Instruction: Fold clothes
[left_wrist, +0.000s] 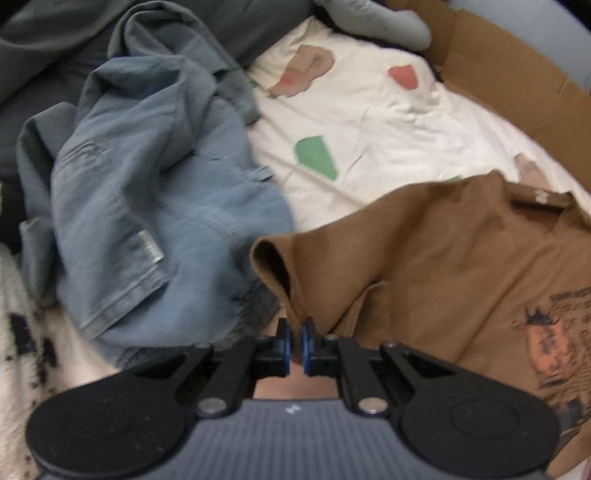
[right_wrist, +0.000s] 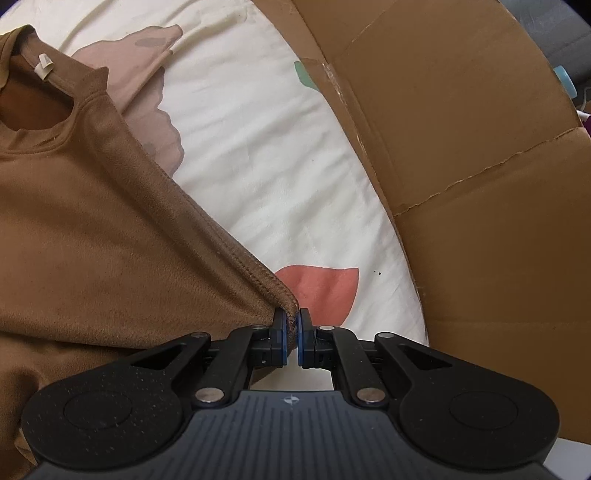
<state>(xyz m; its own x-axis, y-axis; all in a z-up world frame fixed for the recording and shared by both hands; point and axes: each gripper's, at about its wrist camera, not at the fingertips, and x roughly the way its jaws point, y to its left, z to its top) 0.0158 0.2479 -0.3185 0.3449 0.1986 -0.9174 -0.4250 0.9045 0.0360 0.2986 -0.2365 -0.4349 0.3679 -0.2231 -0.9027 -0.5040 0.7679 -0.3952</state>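
A brown t-shirt (left_wrist: 436, 251) with a dark print lies across a white sheet with coloured patches (left_wrist: 362, 122). My left gripper (left_wrist: 294, 334) is shut on the hem of one brown sleeve, whose open cuff rises just above the blue pads. In the right wrist view the same brown t-shirt (right_wrist: 92, 221) spreads to the left, its collar and white label at the upper left. My right gripper (right_wrist: 291, 325) is shut on the stitched corner of the other sleeve, pulling the fabric taut over the sheet (right_wrist: 258, 147).
A crumpled blue denim garment (left_wrist: 147, 206) lies left of the brown shirt, with grey-green clothes (left_wrist: 74, 40) behind it. A white fuzzy fabric with black marks (left_wrist: 26, 332) is at the lower left. A cardboard wall (right_wrist: 461, 166) borders the sheet on the right.
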